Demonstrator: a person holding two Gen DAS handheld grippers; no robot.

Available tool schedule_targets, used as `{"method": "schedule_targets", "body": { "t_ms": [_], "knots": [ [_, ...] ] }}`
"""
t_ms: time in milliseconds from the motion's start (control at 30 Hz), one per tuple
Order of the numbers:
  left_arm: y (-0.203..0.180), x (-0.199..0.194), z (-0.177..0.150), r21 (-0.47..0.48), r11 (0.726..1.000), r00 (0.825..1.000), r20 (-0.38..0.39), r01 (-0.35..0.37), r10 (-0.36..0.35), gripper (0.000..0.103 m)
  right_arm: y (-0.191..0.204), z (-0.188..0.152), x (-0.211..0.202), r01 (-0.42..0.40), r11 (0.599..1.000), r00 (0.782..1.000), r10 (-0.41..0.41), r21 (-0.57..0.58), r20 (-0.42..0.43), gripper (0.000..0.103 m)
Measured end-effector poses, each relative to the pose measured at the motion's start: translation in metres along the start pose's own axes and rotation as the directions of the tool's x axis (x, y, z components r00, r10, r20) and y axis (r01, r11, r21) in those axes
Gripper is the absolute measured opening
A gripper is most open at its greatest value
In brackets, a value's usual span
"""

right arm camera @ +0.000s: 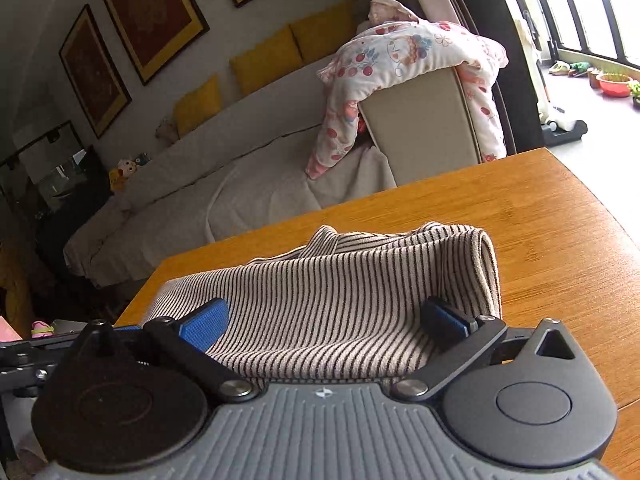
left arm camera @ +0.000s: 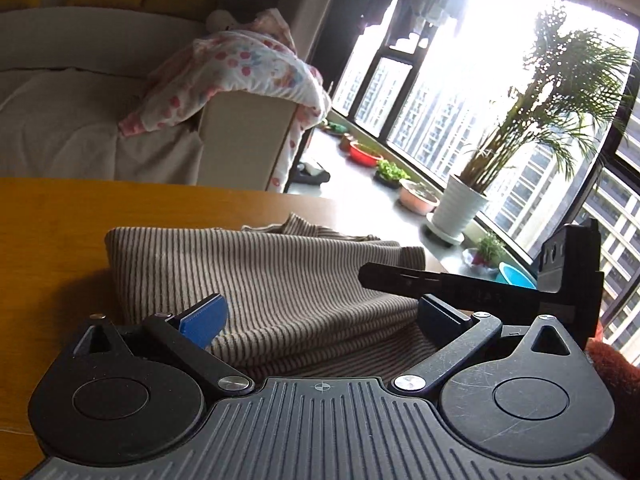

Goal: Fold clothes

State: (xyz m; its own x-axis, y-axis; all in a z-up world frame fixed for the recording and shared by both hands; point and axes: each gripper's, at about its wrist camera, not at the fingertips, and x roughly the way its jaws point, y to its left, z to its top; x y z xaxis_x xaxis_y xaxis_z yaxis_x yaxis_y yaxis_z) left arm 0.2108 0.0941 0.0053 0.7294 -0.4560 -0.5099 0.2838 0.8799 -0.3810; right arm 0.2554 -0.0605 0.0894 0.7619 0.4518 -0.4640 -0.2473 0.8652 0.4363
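We are holding both grippers, left gripper [left arm camera: 320,312] and right gripper [right arm camera: 324,320], wide apart over the folded striped top [right arm camera: 340,284]; bumping its 12 o'clock edge could unfold it.

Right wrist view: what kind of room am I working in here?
Most likely a home living room: a long beige sofa with yellow cushions, framed pictures on the wall, and a wooden table holding the striped knit garment.

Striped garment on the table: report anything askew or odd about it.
The striped garment is folded but untidy: a loose flap sticks up at its far edge, and one end bulges in a thick roll near the wooden table edge. Both grippers' jaws are open around it.
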Motion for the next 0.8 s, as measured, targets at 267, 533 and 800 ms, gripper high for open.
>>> {"method": "schedule_targets", "body": {
  "t_ms": [267, 533, 800],
  "knots": [
    [0.004, 0.003, -0.017, 0.101, 0.995, 1.000, -0.008, 0.016, -0.015, 0.103, 0.005, -0.014, -0.015, 0.045, 0.999, 0.999, -0.045, 0.028, 0.026, 0.103],
    [-0.001, -0.001, -0.022, 0.111, 0.994, 1.000, -0.002, -0.003, 0.004, 0.103, 0.027, -0.012, -0.009, 0.106, 0.988, 0.991, -0.115, -0.115, -0.071, 0.103],
    [-0.002, -0.002, -0.023, 0.110, 0.994, 1.000, 0.001, -0.006, 0.006, 0.103, 0.027, -0.014, -0.039, 0.173, 0.981, 0.984, -0.170, -0.083, 0.052, 0.103]
  ]
}}
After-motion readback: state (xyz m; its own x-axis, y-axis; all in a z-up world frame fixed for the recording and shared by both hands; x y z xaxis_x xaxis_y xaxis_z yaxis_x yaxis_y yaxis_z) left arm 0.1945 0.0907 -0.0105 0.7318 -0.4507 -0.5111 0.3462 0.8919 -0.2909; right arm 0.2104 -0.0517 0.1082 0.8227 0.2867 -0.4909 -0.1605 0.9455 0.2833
